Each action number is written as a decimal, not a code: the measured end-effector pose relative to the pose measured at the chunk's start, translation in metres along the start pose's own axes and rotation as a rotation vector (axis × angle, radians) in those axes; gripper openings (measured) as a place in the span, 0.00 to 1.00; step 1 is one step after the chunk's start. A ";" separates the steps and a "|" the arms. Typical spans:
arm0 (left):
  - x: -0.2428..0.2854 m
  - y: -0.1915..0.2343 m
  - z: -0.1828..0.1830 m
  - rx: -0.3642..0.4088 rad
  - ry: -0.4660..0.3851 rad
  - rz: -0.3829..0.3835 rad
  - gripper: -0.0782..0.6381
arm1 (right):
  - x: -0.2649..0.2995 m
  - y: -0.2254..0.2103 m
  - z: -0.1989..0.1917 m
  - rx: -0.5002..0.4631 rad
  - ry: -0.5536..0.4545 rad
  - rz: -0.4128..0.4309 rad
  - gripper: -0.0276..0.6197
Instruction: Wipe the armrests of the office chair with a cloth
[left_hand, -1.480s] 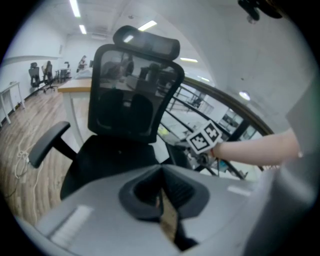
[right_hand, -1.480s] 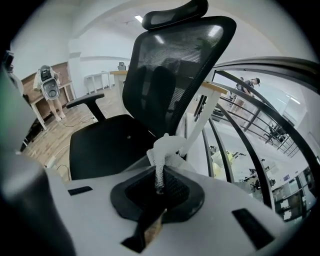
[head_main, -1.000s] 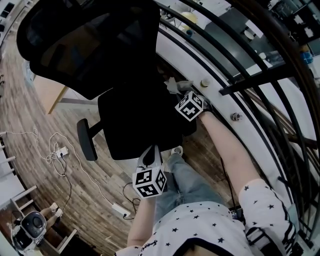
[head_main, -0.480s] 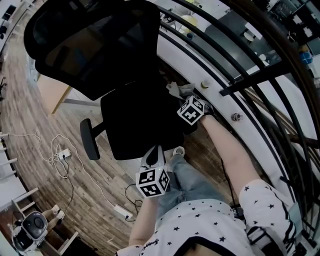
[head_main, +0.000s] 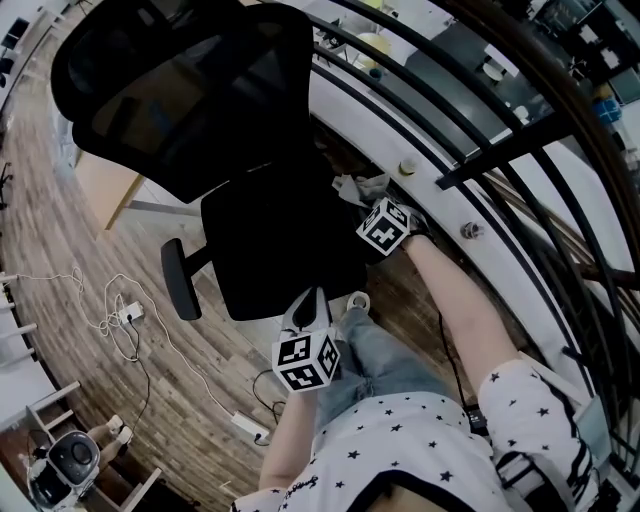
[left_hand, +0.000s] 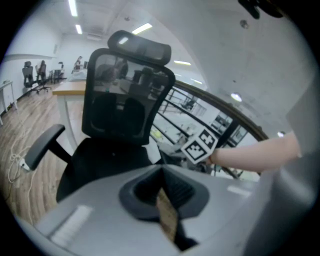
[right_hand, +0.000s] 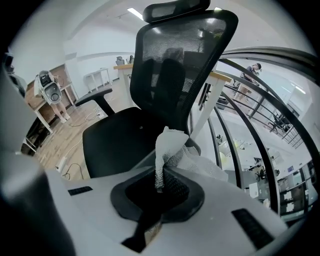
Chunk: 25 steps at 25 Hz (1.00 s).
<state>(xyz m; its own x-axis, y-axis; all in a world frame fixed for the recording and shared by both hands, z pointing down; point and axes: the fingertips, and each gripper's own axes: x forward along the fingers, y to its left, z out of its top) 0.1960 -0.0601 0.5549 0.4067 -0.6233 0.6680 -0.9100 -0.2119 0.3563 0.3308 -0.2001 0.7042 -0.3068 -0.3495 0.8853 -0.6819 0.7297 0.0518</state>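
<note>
The cloth (right_hand: 172, 150) is in my right tongs (right_hand: 159, 186). They are closed on one thin, twisted corner of it, and the rest bunches out ahead of the jaws. From the head view it sits at the railing side of the office chair (head_main: 280, 240), right where the near armrest (right_hand: 196, 145) is. I can't tell whether it is pressing on the armrest or just above it.

That thin pinch is my main worry. I think a firm drag along the pad could pull the corner free, or ball the cloth up so that only a knot of it does the wiping.

My left tongs (left_hand: 167, 202) are shut with nothing in them, held low in front of the seat and apart from the chair. Nothing is steadying the chair, so sideways pressure could swivel or roll it away from me and the stroke would skid off.

The black railing (head_main: 500, 158) runs close beside my right arm. A long stroke outward risks knocking the tongs against a bar.

The far armrest (head_main: 180, 280) is well apart from the cloth. Reaching it means crossing the seat, and the cables (head_main: 110, 300) on the floor there could catch a rolling chair.
</note>
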 end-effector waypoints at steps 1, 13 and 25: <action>-0.001 0.000 0.000 0.004 0.000 -0.001 0.12 | -0.001 0.002 -0.002 0.004 0.001 0.003 0.09; -0.007 -0.006 0.001 0.026 -0.020 -0.016 0.12 | -0.015 0.028 -0.027 0.013 0.000 0.013 0.09; -0.014 -0.011 -0.005 0.049 -0.021 -0.037 0.12 | -0.029 0.056 -0.050 0.029 0.004 0.017 0.09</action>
<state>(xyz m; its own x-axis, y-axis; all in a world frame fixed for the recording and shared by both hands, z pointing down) 0.2004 -0.0456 0.5451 0.4389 -0.6295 0.6412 -0.8974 -0.2712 0.3481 0.3348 -0.1196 0.7049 -0.3157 -0.3349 0.8878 -0.6958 0.7179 0.0234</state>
